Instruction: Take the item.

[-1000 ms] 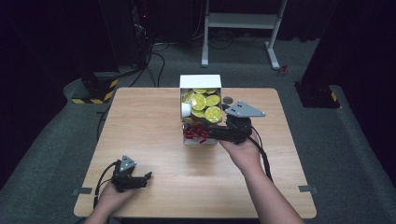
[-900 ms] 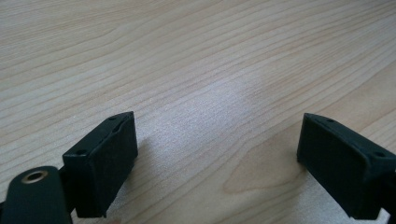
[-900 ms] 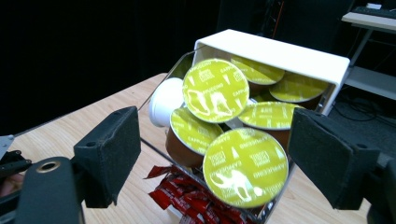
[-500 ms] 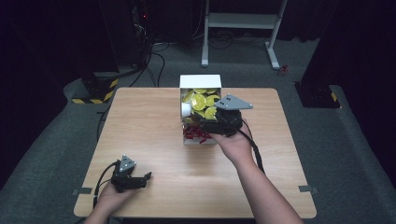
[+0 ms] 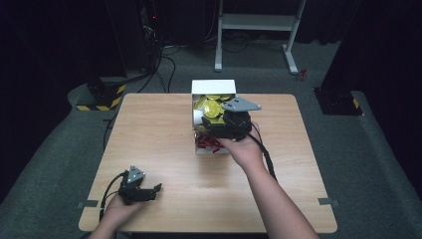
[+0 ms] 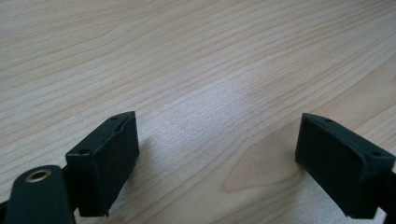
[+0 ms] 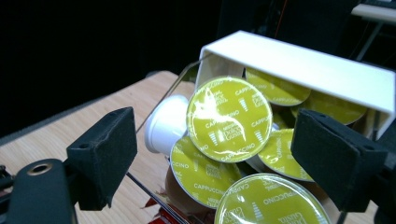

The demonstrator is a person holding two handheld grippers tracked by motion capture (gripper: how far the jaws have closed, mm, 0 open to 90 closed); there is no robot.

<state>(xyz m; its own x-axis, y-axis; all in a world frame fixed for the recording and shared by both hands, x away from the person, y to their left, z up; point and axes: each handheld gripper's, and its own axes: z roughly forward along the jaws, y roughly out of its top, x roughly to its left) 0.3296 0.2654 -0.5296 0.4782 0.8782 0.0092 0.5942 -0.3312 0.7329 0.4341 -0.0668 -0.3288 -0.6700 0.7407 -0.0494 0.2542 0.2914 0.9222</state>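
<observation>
Capsules [image 7: 229, 118] crowd box [image 7: 299, 60] between spread fingers [image 7: 103, 154].

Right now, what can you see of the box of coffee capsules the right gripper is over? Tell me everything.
The box looks like a container with clear walls and a white top panel, sitting toward the far middle of the wooden table. It is piled with capsules that have white plastic cups and shiny yellow-green foil lids printed CAPPUCCINO; one lies on its side, its lid facing the camera. Red items show at its near end. The right gripper hovers open over the pile, its jaws straddling that capsule without touching it.
</observation>
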